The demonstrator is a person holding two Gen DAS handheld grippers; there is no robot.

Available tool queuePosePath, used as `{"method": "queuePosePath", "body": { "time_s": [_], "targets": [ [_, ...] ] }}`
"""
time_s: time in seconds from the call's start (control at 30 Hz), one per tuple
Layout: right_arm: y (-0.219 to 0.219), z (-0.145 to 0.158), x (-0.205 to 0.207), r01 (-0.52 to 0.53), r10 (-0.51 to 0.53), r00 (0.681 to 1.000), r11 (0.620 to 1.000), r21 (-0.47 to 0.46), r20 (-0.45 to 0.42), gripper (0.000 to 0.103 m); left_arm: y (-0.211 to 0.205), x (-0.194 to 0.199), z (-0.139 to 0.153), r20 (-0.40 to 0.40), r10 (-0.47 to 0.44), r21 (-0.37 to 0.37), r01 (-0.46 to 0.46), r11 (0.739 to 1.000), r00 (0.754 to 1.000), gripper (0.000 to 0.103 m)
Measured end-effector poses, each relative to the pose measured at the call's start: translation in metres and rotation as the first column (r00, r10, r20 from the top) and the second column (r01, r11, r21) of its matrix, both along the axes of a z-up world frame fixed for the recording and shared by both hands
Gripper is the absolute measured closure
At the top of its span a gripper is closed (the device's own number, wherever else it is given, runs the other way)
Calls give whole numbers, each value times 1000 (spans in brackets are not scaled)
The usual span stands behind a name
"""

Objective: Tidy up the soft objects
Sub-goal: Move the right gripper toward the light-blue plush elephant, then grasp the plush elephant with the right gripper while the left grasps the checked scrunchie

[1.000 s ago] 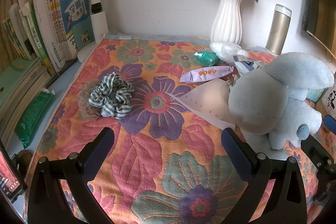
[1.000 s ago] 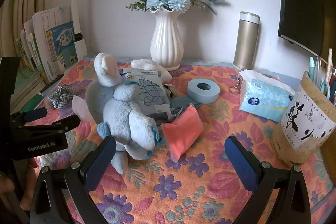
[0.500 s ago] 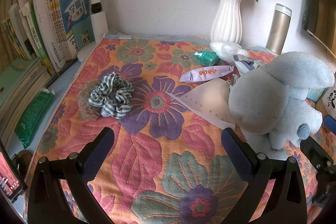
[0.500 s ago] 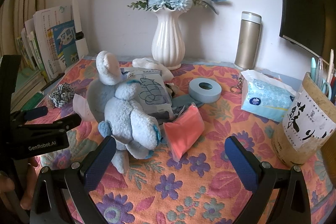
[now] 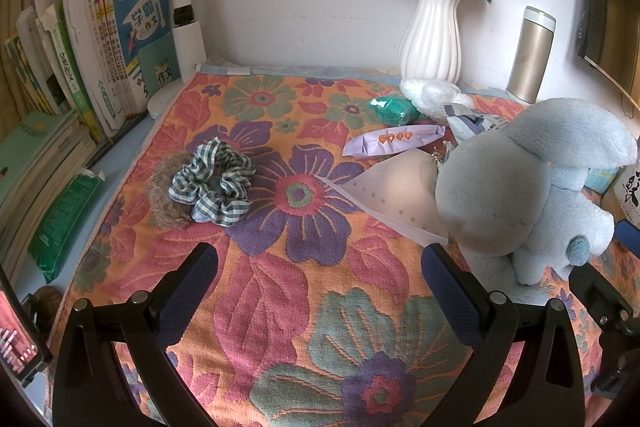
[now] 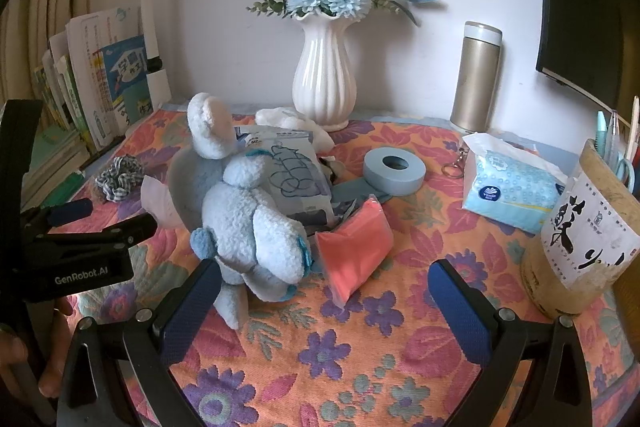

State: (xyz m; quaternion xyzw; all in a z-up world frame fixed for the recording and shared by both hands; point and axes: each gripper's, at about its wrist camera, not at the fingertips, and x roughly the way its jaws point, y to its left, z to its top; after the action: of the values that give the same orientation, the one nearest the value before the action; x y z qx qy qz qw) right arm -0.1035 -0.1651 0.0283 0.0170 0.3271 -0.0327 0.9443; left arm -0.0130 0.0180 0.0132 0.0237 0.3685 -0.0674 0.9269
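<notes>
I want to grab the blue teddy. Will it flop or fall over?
The light blue plush toy looks fluffy and stuffed, so it will probably squash and sag when squeezed. It is likely light for its size. It sits on the soft floral cloth with a big head, so a push may well tip it.

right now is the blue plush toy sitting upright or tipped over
Upright: the blue plush toy sits on the floral cloth, head above its body, feet down, leaning slightly against the packets behind it.
</notes>
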Motion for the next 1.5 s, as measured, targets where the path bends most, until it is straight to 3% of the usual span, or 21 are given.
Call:
{"method": "queuePosePath", "body": {
  "time_s": [0.23, 0.37, 0.53, 0.67, 0.8, 1.07, 1.1, 1.17, 1.2, 1.23, 1.33, 1.43, 1.5],
  "targets": [
    [-3, 1, 0, -4, 4, 1000, 1000, 19, 9, 0, 20, -17, 9, 35, -3, -64, 5, 998, 999, 1],
    [-6, 4, -4, -4, 4, 1000, 1000, 28, 30, 0, 43, -35, 17, 28, -9, -61, 10, 998, 1000, 1],
    [-7, 6, -2, -27, 27, 1000, 999, 44, 9, 0, 91, -43, 35, 7, 32, -204, -30, 978, 999, 1],
    [-11, 16, 2, -88, 90, 996, 991, 103, -10, 0, 100, -29, 46, -15, 72, -166, -74, 983, 997, 2],
    [-8, 32, 11, -151, 155, 988, 982, 111, -25, 0, 85, 7, 44, -65, 112, -74, -117, 990, 992, 1],
    [23, 33, 25, -267, 265, 959, 964, -1, -96, 0, 79, 69, 6, -150, 155, -20, -160, 987, 977, 2],
    [27, 31, 27, -276, 273, 957, 961, -19, -102, 0, 79, 75, 1, -160, 155, -17, -160, 987, 975, 4],
    [34, 27, 33, -276, 268, 957, 959, -59, -112, 0, 76, 80, -5, -173, 160, 3, -162, 987, 972, 18],
    [37, 24, 37, -271, 260, 957, 959, -79, -125, 5, 75, 83, -9, -186, 162, 17, -161, 987, 969, 32],
    [39, 21, 41, -267, 253, 958, 958, -99, -138, 11, 74, 85, -13, -191, 172, 39, -168, 985, 966, 35],
    [43, 10, 51, -267, 242, 952, 956, -122, -188, 50, 70, 80, -13, -148, 175, 84, -164, 983, 973, 46],
    [38, 5, 50, -251, 227, 954, 962, -109, -195, 57, 69, 70, -7, -112, 164, 84, -155, 984, 980, 55],
    [33, 10, 44, -250, 237, 956, 967, -56, -173, 63, 73, 61, 1, -103, 134, 28, -132, 991, 986, 58]
  ]
}}
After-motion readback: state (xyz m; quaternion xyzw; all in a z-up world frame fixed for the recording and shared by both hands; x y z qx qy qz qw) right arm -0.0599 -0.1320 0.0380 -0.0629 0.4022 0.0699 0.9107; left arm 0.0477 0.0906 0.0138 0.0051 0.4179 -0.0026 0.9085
